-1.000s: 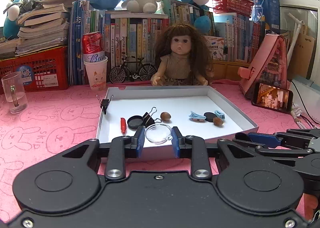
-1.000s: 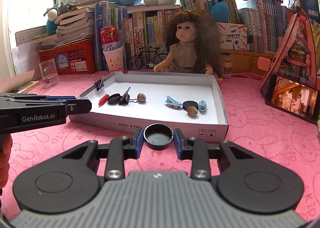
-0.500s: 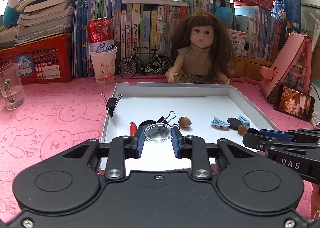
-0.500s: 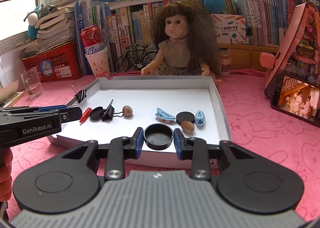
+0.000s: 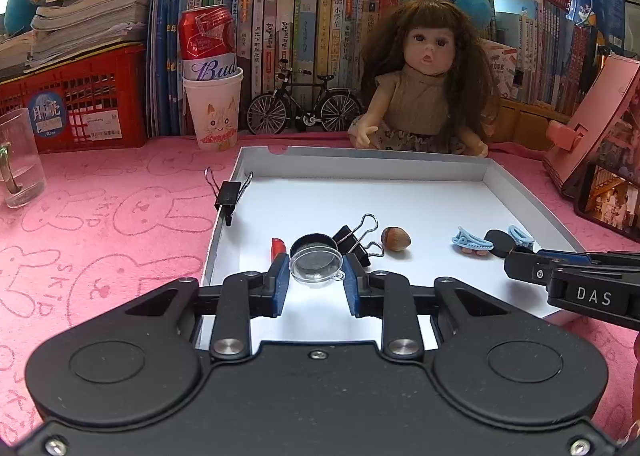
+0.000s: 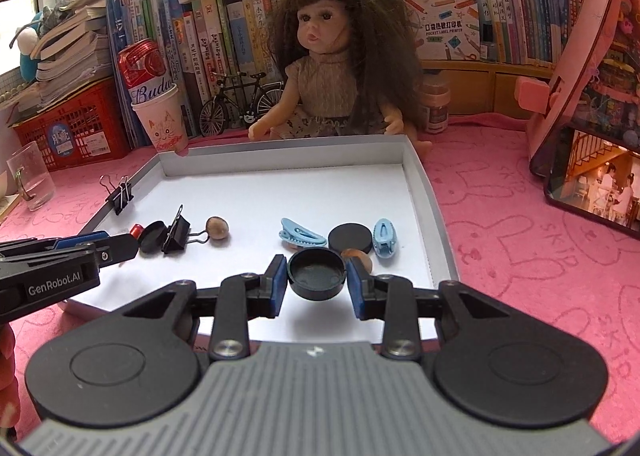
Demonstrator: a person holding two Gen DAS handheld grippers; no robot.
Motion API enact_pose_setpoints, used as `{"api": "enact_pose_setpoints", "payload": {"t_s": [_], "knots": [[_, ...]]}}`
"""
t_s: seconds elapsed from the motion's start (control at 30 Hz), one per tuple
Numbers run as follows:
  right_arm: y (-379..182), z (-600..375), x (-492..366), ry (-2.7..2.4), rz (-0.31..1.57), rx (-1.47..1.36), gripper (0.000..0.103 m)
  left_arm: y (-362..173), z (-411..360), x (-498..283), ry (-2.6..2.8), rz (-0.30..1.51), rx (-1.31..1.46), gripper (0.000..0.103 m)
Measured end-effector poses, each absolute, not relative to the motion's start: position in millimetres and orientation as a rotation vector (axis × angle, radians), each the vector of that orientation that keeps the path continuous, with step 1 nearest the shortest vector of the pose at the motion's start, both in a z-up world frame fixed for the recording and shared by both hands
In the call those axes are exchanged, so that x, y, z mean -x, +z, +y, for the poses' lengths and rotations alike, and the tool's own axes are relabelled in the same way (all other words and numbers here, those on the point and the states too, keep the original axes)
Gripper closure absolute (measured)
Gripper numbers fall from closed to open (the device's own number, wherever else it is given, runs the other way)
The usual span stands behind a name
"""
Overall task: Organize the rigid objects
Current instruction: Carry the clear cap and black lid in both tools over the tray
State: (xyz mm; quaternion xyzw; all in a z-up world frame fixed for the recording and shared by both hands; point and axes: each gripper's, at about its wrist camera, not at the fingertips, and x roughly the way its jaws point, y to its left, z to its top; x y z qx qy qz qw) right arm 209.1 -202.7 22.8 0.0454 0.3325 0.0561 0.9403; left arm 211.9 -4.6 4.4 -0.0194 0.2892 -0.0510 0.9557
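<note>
My left gripper (image 5: 316,271) is shut on a clear round lid (image 5: 316,266), held over the near left part of the white tray (image 5: 360,166). Just beyond it lie a black round cap (image 5: 313,243), a red piece (image 5: 277,248), a black binder clip (image 5: 356,238) and a hazelnut (image 5: 396,239). My right gripper (image 6: 317,274) is shut on a black round cup (image 6: 317,274), above the tray's (image 6: 416,172) near right part. Past it sit a black disc (image 6: 350,238), two blue hair clips (image 6: 301,234) (image 6: 385,238) and a partly hidden nut (image 6: 360,256).
A second binder clip (image 5: 229,194) grips the tray's left wall. Behind the tray stand a doll (image 5: 424,88), a toy bicycle (image 5: 304,106), a paper cup with a red can (image 5: 212,96) and rows of books. A glass mug (image 5: 18,164) is left, a phone (image 6: 596,192) right.
Both grippers have moved forward and a little down, from before the tray's near wall to over its floor, each still holding its round piece.
</note>
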Motion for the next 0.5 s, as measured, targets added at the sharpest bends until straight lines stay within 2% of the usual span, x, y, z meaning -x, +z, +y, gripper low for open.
{"api": "enact_pose_setpoints", "payload": {"t_s": [0.5], "knots": [[13.3,-203.9,-225.7,0.096,0.71,-0.091,0.066,-3.0,-6.7,-227.8,-0.088,0.595,0.026,0.076]]}}
